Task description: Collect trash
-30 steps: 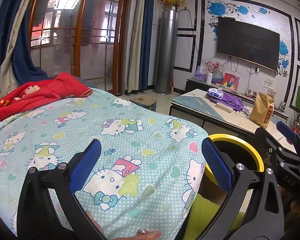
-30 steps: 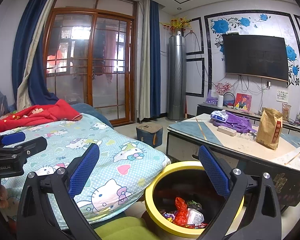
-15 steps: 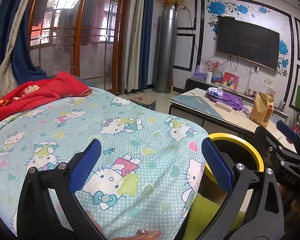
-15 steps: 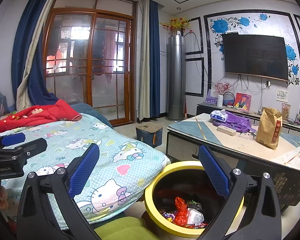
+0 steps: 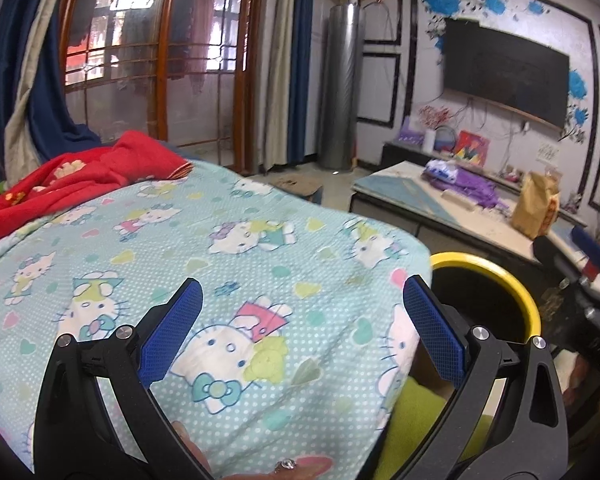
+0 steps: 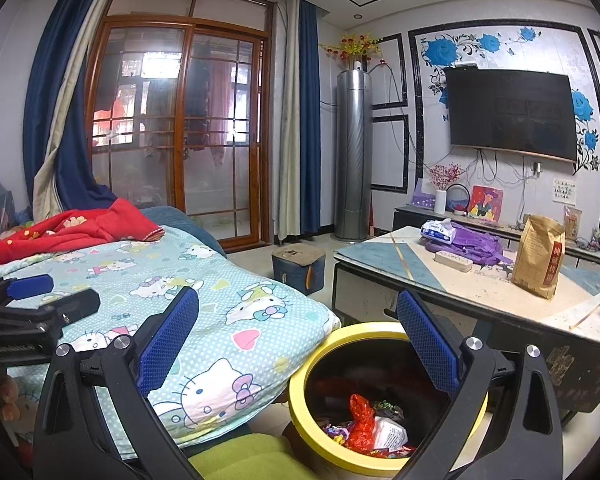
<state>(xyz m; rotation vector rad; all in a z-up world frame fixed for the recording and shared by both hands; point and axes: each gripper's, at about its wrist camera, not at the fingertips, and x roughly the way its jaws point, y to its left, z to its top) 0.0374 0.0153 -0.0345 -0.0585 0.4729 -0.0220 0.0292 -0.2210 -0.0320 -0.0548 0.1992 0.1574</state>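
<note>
**Both tools empty, trash in the bin**

While the left wrist view looks across the bed, the left tool [image 5: 302,320] stands spread wide with nothing between its blue pads [image 5: 172,332], hovering over the cartoon-cat blanket [image 5: 228,240]. The yellow-rimmed bin [image 5: 516,292] sits just beside the bed's corner. Compared with a second ago, this view has shifted slightly and blurred.

From the right wrist view, the right tool [image 6: 298,344] is likewise spread wide and empty, above the bin [image 6: 300,396], where the trash [image 6: 366,428] lies: red and white wrappers at the bottom. A paper bag [image 6: 538,256] stands on the desk [image 6: 480,288]. That view matches the earlier one.
</note>
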